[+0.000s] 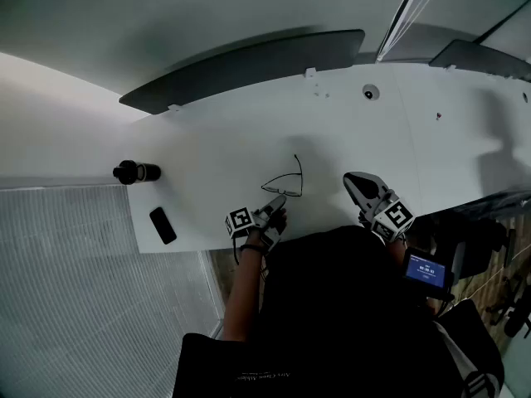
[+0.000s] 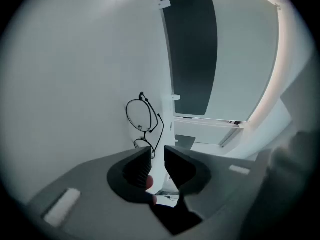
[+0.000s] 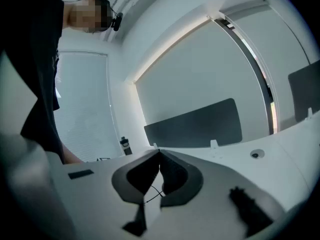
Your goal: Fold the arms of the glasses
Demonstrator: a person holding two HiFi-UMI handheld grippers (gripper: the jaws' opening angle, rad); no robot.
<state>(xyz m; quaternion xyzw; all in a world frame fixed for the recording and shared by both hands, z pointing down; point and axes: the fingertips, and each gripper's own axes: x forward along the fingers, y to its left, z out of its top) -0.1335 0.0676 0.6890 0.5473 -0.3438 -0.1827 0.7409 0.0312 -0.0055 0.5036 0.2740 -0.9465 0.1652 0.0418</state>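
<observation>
Thin black wire glasses [image 1: 284,185] lie on the white table [image 1: 207,156], with one arm pointing away from me. In the left gripper view the glasses [image 2: 141,115] sit just past the jaws, and the nearer lens is partly hidden behind one jaw's tip. My left gripper [image 1: 280,199] is at the near rim of the glasses. Its jaws [image 2: 157,151] stand apart, with only table showing in the gap. My right gripper [image 1: 350,178] rests to the right of the glasses, apart from them. Its tips [image 3: 159,152] meet and hold nothing.
A black bottle [image 1: 135,172] and a dark phone [image 1: 163,225] are at the table's left end. A dark partition panel [image 1: 249,65] runs along the far edge. A round grommet [image 1: 370,93] sits at the far right. The table's near edge is right at my body.
</observation>
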